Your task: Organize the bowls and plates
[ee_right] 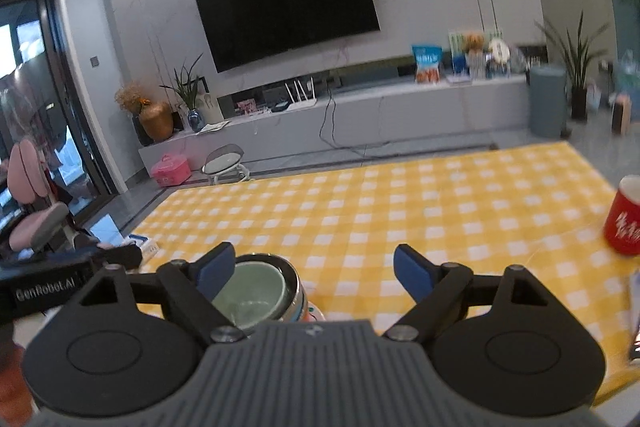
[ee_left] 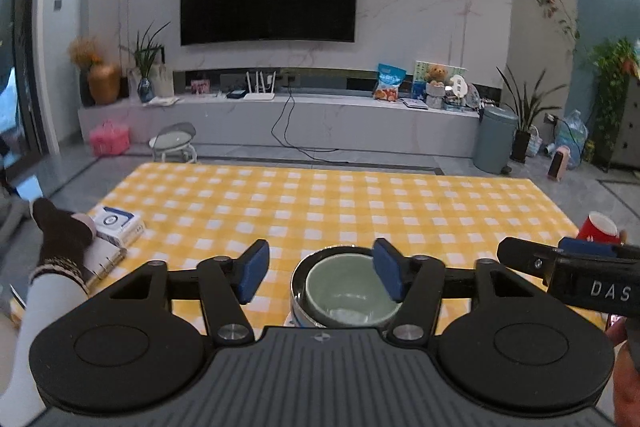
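A pale green bowl [ee_left: 348, 297] sits nested inside a metal bowl [ee_left: 298, 281] on the yellow checked tablecloth [ee_left: 320, 203], close to both grippers. My left gripper [ee_left: 320, 273] is open and empty, raised above the stack, its right finger over the green bowl's rim. In the right wrist view the green bowl [ee_right: 250, 293] and metal bowl [ee_right: 294, 287] lie at the lower left, with something white and patterned under them. My right gripper [ee_right: 314, 269] is open and empty, its left finger over the bowl's left side.
A red cup [ee_right: 624, 223] stands at the table's right edge; it also shows in the left wrist view [ee_left: 598, 229]. A white box [ee_left: 118, 223] and a ring binder [ee_left: 102, 259] lie at the table's left. A socked foot [ee_left: 60, 239] rests there.
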